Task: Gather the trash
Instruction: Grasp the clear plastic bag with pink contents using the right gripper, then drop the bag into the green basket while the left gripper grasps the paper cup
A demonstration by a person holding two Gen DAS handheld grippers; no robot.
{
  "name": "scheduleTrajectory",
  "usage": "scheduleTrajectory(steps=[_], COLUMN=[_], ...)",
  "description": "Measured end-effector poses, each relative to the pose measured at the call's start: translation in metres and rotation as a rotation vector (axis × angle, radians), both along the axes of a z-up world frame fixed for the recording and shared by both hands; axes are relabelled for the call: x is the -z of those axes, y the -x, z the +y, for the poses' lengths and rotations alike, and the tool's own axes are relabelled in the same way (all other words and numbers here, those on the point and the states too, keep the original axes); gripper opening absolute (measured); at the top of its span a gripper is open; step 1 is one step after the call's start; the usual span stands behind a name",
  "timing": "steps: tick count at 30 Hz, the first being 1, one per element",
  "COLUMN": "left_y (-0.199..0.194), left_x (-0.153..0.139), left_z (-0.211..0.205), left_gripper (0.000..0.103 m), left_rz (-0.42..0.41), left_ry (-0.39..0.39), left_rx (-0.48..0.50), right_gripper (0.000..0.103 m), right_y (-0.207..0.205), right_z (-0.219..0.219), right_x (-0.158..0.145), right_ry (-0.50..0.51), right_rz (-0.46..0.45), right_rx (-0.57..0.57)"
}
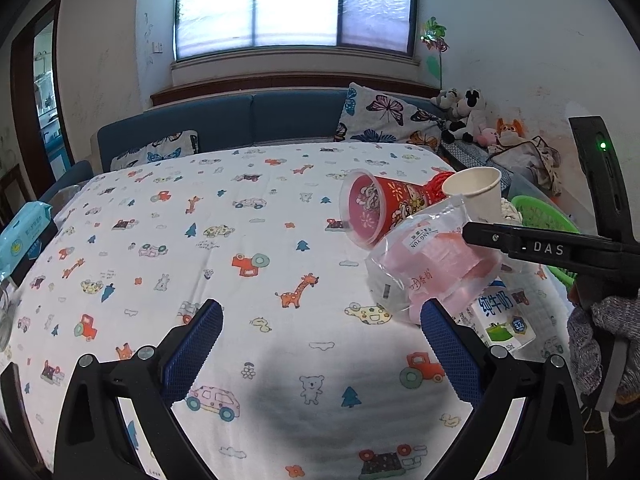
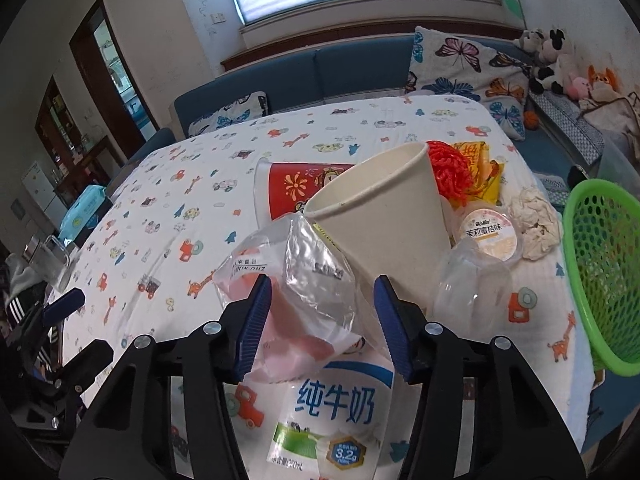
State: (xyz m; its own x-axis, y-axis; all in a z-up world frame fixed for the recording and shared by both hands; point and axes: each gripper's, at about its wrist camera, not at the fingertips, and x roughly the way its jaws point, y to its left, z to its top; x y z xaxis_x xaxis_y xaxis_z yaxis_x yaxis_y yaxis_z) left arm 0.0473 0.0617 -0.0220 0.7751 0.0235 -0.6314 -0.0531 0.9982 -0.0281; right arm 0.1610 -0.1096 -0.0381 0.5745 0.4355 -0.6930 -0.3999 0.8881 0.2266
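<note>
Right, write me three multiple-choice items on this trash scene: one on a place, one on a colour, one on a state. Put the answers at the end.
1. Where does the green basket stand?
A. at the table's right edge
B. on the sofa
C. under the window

2. What colour is the paper cup with its bare inside showing?
A. blue
B. white
C. black

3. How do the right tongs stand?
A. shut on the milk pouch
B. open around the clear plastic bag
C. out of view

Answers:
1 A: the basket sits at the right rim of the cartoon tablecloth.
2 B: the cup is plain white inside and out.
3 B: the blue pads are apart, with the clear plastic bag between them; the milk pouch lies below.
</note>
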Motion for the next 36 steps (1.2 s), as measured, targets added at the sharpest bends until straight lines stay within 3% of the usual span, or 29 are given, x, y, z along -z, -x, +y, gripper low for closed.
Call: scheduleTrajectory(steps=[10, 19, 26, 36], left_y=[-0.004, -0.008, -0.011, -0.044], left_x=[0.000, -0.016, -0.028, -0.037], left_z=[-0.001, -0.010, -0.030, -0.079], left_gripper=[0.095, 0.087, 0.083, 0.069], left_rz=[0.003, -0.029, -0.057, -0.074], left_ry=[0.003, -0.012, -0.027, -0.016], left_rx=[0.011, 0.055, 0.114, 0.272], right_gripper=[0.035, 0.034, 0.034, 0.034], right_y=[-0.002, 0.031, 0.062, 0.075], right_z=[0.000, -0.017, -0.052, -0.130], right_x=[0.001, -0.025, -0.052, -0.074], right_ry=[0.006, -0.053, -0.061, -0.066], right_rz=[-0.009, -0.064, -0.131, -0.182], right_rx=[0.000, -0.022, -0.005, 0.143])
